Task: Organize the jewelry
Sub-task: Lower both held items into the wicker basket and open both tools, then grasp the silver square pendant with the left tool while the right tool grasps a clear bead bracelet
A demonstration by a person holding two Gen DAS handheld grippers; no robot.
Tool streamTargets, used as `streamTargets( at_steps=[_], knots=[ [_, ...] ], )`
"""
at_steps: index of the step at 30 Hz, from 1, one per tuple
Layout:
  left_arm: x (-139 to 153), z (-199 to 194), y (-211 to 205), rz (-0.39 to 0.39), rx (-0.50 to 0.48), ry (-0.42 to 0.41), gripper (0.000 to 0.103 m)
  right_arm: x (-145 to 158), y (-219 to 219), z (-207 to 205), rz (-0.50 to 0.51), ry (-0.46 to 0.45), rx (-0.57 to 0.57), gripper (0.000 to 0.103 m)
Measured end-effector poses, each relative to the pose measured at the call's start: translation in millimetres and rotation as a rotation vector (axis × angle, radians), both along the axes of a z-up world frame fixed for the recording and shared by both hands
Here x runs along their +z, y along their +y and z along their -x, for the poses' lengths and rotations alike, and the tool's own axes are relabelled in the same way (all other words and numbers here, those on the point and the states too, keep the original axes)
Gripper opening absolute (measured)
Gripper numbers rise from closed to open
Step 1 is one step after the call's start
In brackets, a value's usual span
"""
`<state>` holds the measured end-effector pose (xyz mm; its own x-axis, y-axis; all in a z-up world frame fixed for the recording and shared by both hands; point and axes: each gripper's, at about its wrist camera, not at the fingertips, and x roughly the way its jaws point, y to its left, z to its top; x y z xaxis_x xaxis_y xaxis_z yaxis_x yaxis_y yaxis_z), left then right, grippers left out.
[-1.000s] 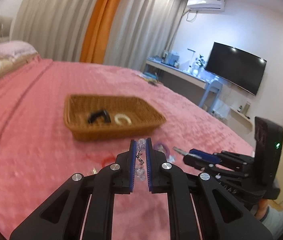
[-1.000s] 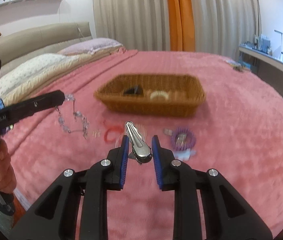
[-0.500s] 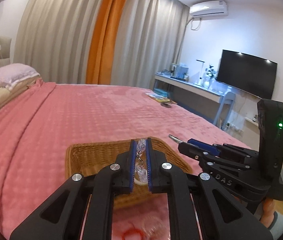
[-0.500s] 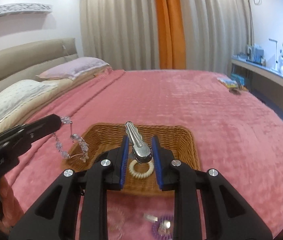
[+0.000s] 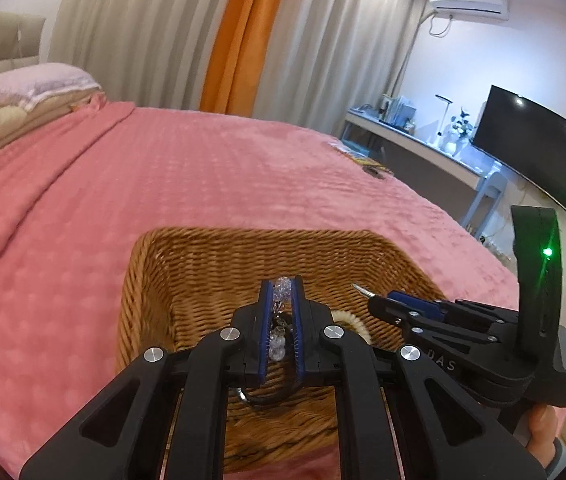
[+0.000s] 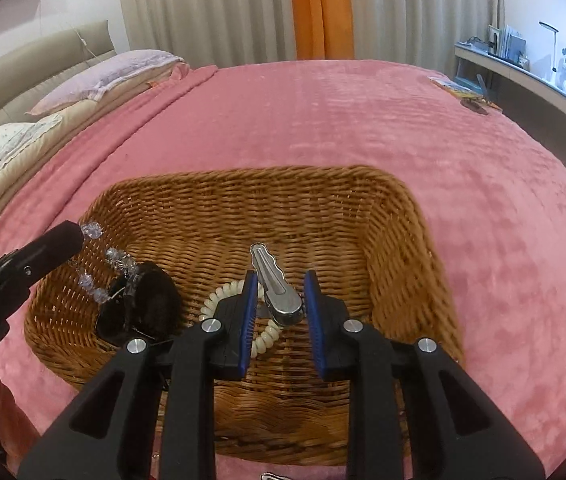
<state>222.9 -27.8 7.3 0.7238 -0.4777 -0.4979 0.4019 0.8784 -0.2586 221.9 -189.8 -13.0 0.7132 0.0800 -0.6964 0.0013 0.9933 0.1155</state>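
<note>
- Left wrist view: left gripper (image 5: pixel 281 294) clamps a clear bead chain (image 5: pixel 281 289); jaws nearly together, beads pinched between the blue pads, more beads hang down behind the tips.
- Chain looks glassy, faceted, with small metal links.
- Gripper is over the wicker basket (image 5: pixel 155 280), which sits on the pink bedspread (image 5: pixel 163 184).
- Cream coil tie (image 5: pixel 349 318) peeks out right of the jaws, on the basket floor.
- A dark loop (image 5: pixel 271 398) shows below the pads; cannot tell what it is.
- Right gripper (image 5: pixel 383 300) comes in from the right over the basket; silver clip (image 5: pixel 360 289) tip pokes out of its front.
- Right wrist view: right gripper (image 6: pixel 279 304) holds the clip (image 6: pixel 277 288) by its wide rear end; jaws slightly apart, pads on each side of it, narrow wavy end points forward past the tips.
- Clip is shiny metal, long, over the basket (image 6: pixel 403 216) interior.
- Coil tie (image 6: pixel 223 292) lies on the basket floor right under the jaws, partly hidden.
- Black hair piece (image 6: pixel 147 300) lies at the basket's left side.
- Left gripper (image 6: pixel 71 236) enters at left, chain (image 6: pixel 113 258) dangles from its tip onto the black piece.
- Bedspread (image 6: pixel 323 120) surrounds the basket.
</note>
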Motion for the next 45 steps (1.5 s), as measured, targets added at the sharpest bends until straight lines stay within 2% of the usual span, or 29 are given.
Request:
streamTargets(
  at_steps=[1, 3, 4, 5, 9, 15, 19, 24, 27, 29, 31, 37, 39, 41, 45],
  knots=[
    [0, 0, 2, 0.010, -0.001, 0.007, 0.008, 0, 0, 0, 0.002, 0.000, 0.002, 0.022],
    [3, 3, 8, 0.036, -0.003, 0.006, 0.017, 4, 0, 4, -0.007, -0.009, 0.013, 0.032],
    [5, 6, 10, 0.046, -0.002, 0.002, 0.030, 7, -1, 8, -0.008, -0.020, 0.006, 0.048],
    [9, 11, 14, 0.053, 0.007, -0.009, 0.040, 11, -3, 11, -0.011, -0.035, 0.001, 0.055],
    [25, 34, 24, 0.071, 0.007, -0.042, 0.042, 31, -8, 36, -0.035, -0.083, 0.013, 0.055],
    [40, 89, 47, 0.054, 0.032, -0.065, 0.044, 57, -11, 98, -0.032, -0.156, 0.043, 0.055],
    [31, 121, 60, 0.056, 0.045, -0.033, 0.044, 52, -11, 136, -0.037, -0.160, 0.059, 0.055],
    [0, 140, 71, 0.071, 0.041, 0.053, 0.044, 34, -5, 168, -0.049, -0.143, 0.073, 0.045],
    [-17, 139, 76, 0.083, 0.004, 0.100, 0.044, 19, 3, 172, -0.063, -0.108, 0.090, 0.040],
    [-26, 137, 73, 0.047, -0.001, 0.100, 0.044, 8, 7, 169, -0.076, -0.075, 0.099, 0.040],
    [-35, 134, 71, 0.017, -0.006, 0.120, 0.044, -5, 11, 160, -0.133, -0.019, 0.130, 0.040],
    [-54, 123, 62, -0.023, -0.059, 0.192, 0.044, -24, 22, 151, -0.114, 0.041, 0.147, 0.037],
    [-65, 120, 55, -0.051, -0.098, 0.239, 0.044, -29, 23, 148, -0.123, 0.070, 0.155, 0.037],
    [-72, 118, 49, -0.085, -0.109, 0.267, 0.044, -34, 27, 144, -0.105, 0.095, 0.160, 0.037],
    [-72, 109, 44, -0.124, -0.093, 0.250, 0.044, -36, 45, 139, -0.007, 0.098, 0.172, 0.037]
  ],
)
